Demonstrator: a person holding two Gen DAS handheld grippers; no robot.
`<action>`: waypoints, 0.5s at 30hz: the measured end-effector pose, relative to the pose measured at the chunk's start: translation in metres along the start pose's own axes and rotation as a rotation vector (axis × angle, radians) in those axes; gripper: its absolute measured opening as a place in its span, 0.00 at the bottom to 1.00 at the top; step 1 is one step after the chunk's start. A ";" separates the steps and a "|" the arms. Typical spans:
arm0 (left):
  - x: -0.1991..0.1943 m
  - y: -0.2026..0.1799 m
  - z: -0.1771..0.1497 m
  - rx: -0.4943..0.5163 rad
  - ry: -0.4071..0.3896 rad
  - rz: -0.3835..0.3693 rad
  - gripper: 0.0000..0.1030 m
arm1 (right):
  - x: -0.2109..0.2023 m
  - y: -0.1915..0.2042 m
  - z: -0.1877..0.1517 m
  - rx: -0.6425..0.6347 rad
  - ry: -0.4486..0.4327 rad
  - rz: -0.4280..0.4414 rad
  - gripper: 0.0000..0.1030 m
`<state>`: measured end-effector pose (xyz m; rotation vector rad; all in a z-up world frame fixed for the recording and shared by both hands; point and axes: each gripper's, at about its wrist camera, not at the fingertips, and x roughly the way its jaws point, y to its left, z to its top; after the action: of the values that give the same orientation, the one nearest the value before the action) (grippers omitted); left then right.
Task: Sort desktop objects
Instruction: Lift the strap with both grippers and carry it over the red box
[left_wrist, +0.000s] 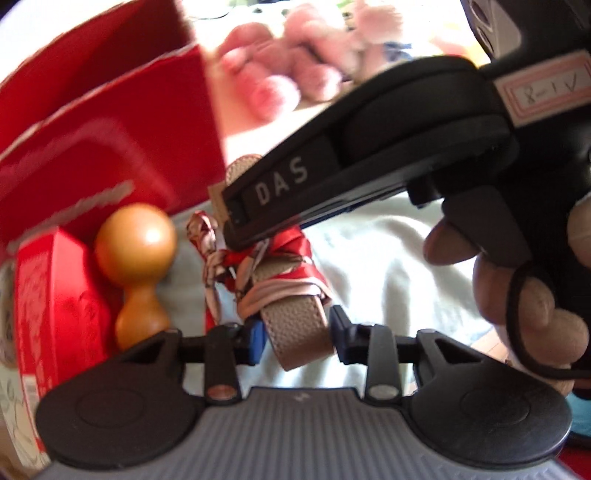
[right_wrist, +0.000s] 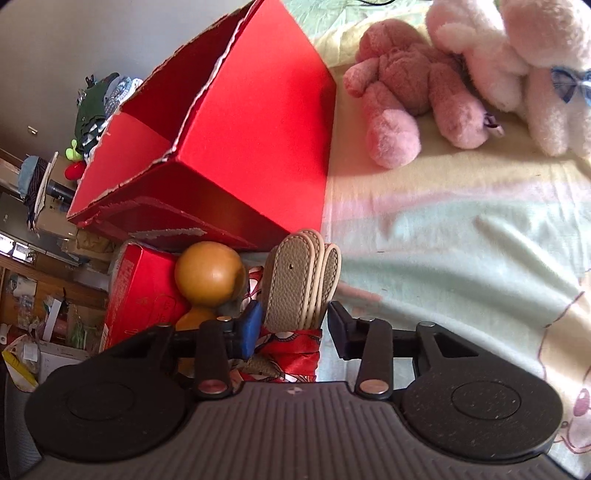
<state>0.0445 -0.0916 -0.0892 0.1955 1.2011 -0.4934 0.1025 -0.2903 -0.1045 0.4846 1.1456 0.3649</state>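
Note:
A tan leather strap (left_wrist: 300, 330) wrapped in a red patterned scarf (left_wrist: 284, 254) lies on the pale blanket (left_wrist: 388, 258). My left gripper (left_wrist: 298, 335) is shut on the strap's near end, both blue pads against its sides. In the right wrist view the folded strap loops (right_wrist: 295, 280) and the scarf (right_wrist: 295, 354) stand between the fingers of my right gripper (right_wrist: 293, 325). It is open, with a gap showing at the right pad. The right gripper's black finger (left_wrist: 280, 184) reaches in from the upper right over the strap, held by a hand (left_wrist: 517, 295).
A wooden gourd-shaped piece (right_wrist: 208, 273) stands just left of the strap, beside a small red box (right_wrist: 140, 295). A large open red carton (right_wrist: 240, 122) rises behind them. A pink plush toy (right_wrist: 406, 92) and a paler one (right_wrist: 517, 66) lie on the blanket (right_wrist: 461, 240) farther back.

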 end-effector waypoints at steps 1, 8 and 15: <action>0.000 -0.001 0.003 0.012 -0.003 -0.014 0.34 | -0.005 -0.005 0.000 0.019 -0.010 -0.006 0.37; -0.021 -0.017 0.034 0.120 -0.103 -0.074 0.33 | -0.048 -0.016 0.003 0.136 -0.144 -0.012 0.33; -0.068 -0.065 0.059 0.145 -0.266 -0.092 0.33 | -0.094 -0.001 0.031 0.128 -0.317 0.016 0.32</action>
<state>0.0453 -0.1540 0.0023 0.1922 0.9179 -0.6663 0.0958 -0.3448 -0.0216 0.6398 0.8603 0.2193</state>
